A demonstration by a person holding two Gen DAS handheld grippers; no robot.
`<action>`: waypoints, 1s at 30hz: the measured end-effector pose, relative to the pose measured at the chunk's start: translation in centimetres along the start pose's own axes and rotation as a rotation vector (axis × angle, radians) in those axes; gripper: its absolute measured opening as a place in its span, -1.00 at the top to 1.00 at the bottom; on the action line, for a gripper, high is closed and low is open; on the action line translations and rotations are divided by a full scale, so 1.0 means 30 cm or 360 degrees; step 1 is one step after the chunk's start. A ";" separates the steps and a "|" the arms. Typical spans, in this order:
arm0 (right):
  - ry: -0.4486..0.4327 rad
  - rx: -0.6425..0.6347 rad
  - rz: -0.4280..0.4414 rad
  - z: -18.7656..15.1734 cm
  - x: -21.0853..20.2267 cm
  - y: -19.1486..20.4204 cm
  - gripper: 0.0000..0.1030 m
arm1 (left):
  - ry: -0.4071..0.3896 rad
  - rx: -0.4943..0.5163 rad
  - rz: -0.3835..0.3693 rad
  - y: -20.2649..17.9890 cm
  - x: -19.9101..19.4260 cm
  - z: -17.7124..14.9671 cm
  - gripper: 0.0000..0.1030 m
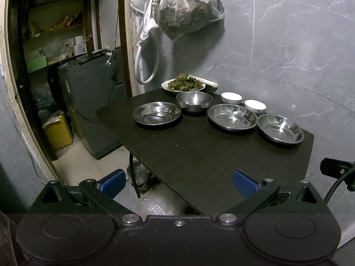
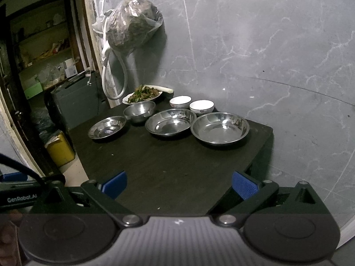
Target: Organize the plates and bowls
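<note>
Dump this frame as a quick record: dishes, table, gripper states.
surface: dark table, against grey wall
steel plates: three, empty: left, middle, right
steel bowl: one, behind left plate, empty
white bowls: two, near wall
food plate: one, far edge, full
stacking: none, all dishes apart
left gripper: open, empty, at near table edge
right gripper: open, empty, over near table
hanging: bag on wall
</note>
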State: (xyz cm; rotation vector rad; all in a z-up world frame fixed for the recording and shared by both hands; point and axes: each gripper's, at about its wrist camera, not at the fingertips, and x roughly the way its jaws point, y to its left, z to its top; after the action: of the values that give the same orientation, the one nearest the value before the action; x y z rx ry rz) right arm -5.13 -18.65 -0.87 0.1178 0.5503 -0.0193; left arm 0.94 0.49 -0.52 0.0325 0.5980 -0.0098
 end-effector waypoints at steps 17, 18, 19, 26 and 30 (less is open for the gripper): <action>0.0006 0.0007 -0.0005 -0.003 0.004 -0.003 -1.00 | 0.0001 0.0002 0.0002 -0.003 0.000 -0.002 -0.99; 0.0004 0.0006 -0.0005 -0.003 0.003 -0.002 -1.00 | 0.0000 0.0002 0.0002 -0.003 0.000 -0.002 -0.99; 0.0005 0.0005 -0.0005 -0.003 0.003 -0.002 -1.00 | 0.0000 0.0002 0.0000 -0.003 0.000 -0.002 -0.99; 0.0010 0.0007 -0.0007 -0.006 0.011 -0.006 -1.00 | -0.0002 0.0007 -0.0010 -0.019 0.011 0.002 -0.99; 0.0011 0.0007 -0.0006 -0.006 0.012 -0.007 -1.00 | -0.0001 0.0006 -0.0010 -0.023 0.015 0.001 -0.99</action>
State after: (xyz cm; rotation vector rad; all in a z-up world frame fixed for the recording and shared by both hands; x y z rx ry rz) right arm -4.93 -18.83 -1.22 0.1213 0.5577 -0.0238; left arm 1.31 -0.19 -0.75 0.0346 0.5974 -0.0170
